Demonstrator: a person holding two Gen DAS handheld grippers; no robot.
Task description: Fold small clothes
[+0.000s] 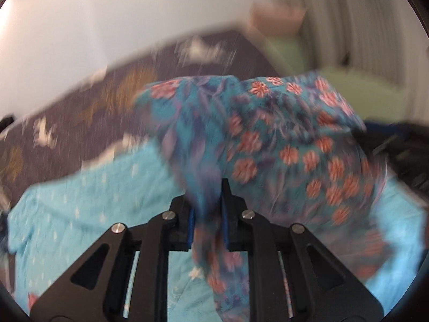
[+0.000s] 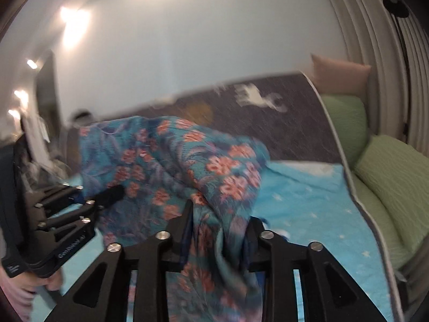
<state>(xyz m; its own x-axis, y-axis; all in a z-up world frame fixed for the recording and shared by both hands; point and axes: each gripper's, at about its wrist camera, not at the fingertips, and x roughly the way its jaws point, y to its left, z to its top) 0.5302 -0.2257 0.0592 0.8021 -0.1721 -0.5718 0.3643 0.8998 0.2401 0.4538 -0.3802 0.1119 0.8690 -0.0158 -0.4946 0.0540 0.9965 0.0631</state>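
A teal floral garment (image 1: 268, 139) with pink-orange flowers hangs between both grippers above a light blue sheet (image 1: 80, 201). My left gripper (image 1: 207, 201) is shut on a bunched part of it. My right gripper (image 2: 218, 222) is shut on another part of the garment (image 2: 174, 161), which drapes down between its fingers. In the right wrist view the left gripper (image 2: 88, 198) shows at the left, its tips against the cloth. Both views are motion-blurred.
A dark grey patterned blanket (image 1: 80, 112) covers the bed's far part up to a white wall. Green pillows (image 2: 388, 171) and a pink pillow (image 2: 340, 75) lie along the right side by pale curtains (image 2: 380, 53).
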